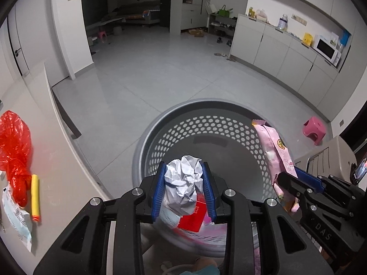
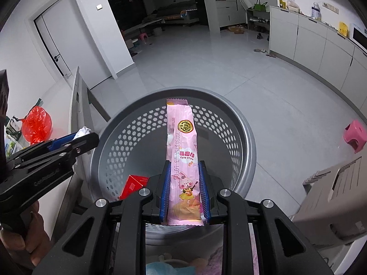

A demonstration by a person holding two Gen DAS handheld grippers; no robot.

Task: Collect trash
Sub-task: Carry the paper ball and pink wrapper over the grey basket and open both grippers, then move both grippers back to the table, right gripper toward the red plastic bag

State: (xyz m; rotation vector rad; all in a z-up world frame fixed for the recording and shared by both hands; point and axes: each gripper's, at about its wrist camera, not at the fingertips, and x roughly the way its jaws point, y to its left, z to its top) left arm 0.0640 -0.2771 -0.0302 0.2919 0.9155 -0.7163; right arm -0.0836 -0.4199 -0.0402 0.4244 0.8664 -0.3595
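Both grippers hang over the grey basket (image 2: 243,137) on the floor, pointing steeply down into it. The left gripper (image 1: 183,183) is clenched on a crumpled ball of white paper (image 1: 183,178), its blue pads (image 1: 159,188) pressing either side, and the ball sits above the near half of the basket's opening. The right gripper (image 2: 184,190) grips a long pink snack wrapper (image 2: 181,142) by its near end; the wrapper's long axis runs straight out ahead of the jaws, across the opening toward the far rim. So each piece of trash is already above the basket's mouth, with a small red box (image 2: 134,183) lying inside near the front wall. To my eye neither hand needs to travel further; letting go should drop both in, though the wrapper's far tip could catch the rim. More litter, a red plastic bag (image 1: 15,146) and a yellow tube (image 1: 35,197), waits on the table (image 1: 62,183) to the left.
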